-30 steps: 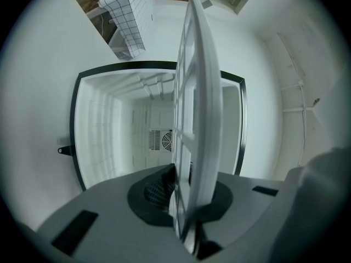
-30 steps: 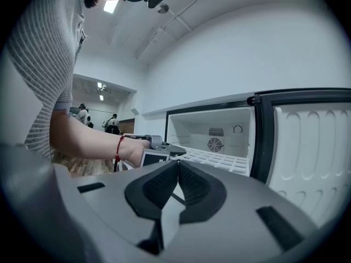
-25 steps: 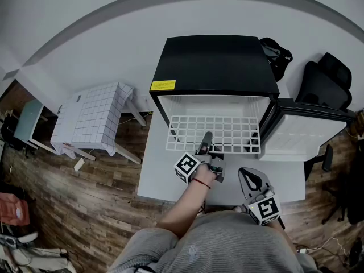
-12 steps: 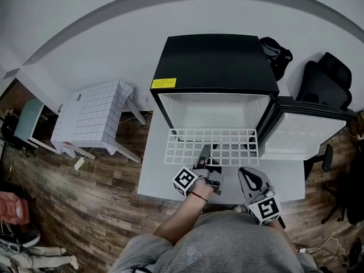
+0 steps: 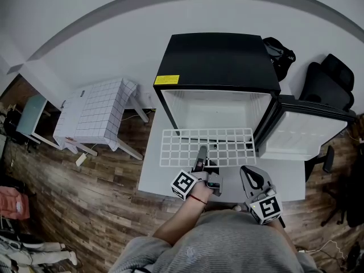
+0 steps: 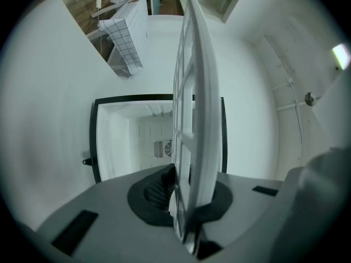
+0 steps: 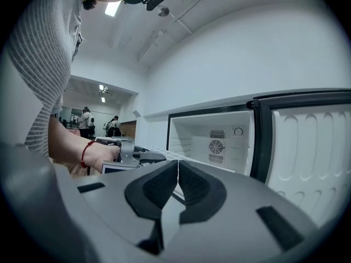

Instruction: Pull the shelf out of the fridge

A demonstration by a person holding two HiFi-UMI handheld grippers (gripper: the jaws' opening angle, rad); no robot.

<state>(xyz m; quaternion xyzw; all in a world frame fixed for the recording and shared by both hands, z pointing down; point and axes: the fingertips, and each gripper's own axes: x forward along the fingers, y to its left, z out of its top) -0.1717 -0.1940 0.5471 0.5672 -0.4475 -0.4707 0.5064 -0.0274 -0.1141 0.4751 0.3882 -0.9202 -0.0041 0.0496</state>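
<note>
Shelf (image 5: 227, 147) is further out than a second ago: then its rear half sat inside the fridge (image 5: 216, 61), now only the rear edge is at the mouth and the rest is over the white table (image 5: 153, 181). Left gripper (image 5: 201, 152) has drawn back toward the person, jaws narrow, clamped on the shelf's front edge. Right gripper (image 5: 250, 178) unmoved, near the left gripper, jaws together, empty. Door (image 5: 307, 132) open at right.

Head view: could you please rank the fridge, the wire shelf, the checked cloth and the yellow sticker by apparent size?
1. fridge, largest
2. wire shelf and checked cloth, about alike
3. yellow sticker, smallest
</note>
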